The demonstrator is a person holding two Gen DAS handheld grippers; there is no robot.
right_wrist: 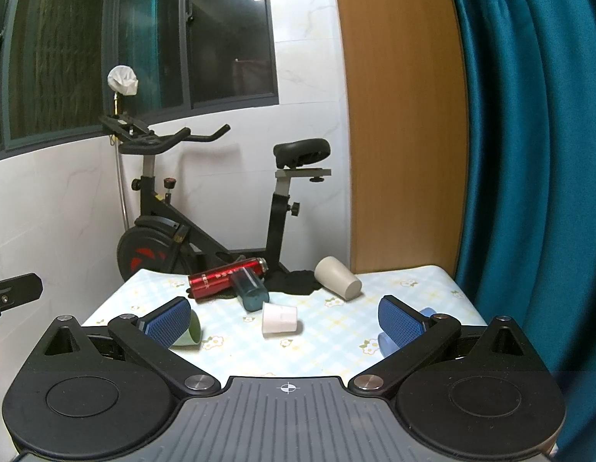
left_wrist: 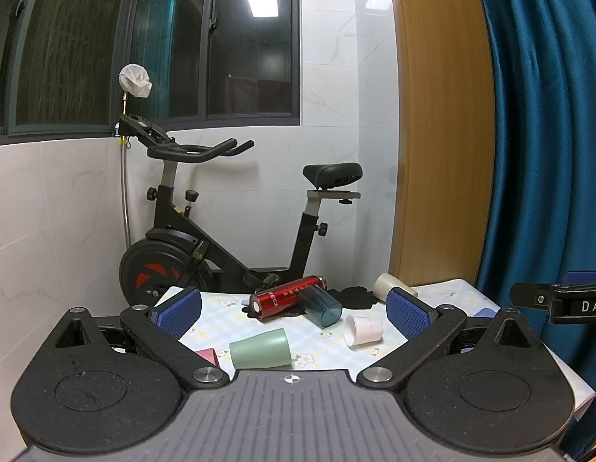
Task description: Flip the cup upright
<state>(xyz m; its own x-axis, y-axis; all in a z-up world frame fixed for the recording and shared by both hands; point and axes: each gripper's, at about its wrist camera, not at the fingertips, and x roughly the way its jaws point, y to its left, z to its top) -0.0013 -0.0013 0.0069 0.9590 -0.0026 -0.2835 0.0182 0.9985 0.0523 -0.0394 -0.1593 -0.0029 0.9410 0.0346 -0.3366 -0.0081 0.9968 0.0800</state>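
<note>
Several cups lie on their sides on a floral tablecloth [left_wrist: 328, 354]. A green cup [left_wrist: 259, 348] lies nearest my left gripper [left_wrist: 294, 310], which is open and empty above it. A small white cup [left_wrist: 362, 330], a teal cup [left_wrist: 321, 306], a cream cup [left_wrist: 388, 285] and a pink cup [left_wrist: 208, 355] also lie tipped. My right gripper [right_wrist: 284, 319] is open and empty, with the white cup [right_wrist: 278, 318] between its fingers further off. The green cup [right_wrist: 189, 334] sits behind the left pad, a blue cup [right_wrist: 386, 340] behind the right pad.
A red metal bottle [left_wrist: 286, 295] lies on a black cloth [left_wrist: 355, 295] at the table's far side. An exercise bike [left_wrist: 221, 231] stands behind the table. A wooden panel [left_wrist: 444, 134] and a blue curtain [left_wrist: 548, 134] are at the right.
</note>
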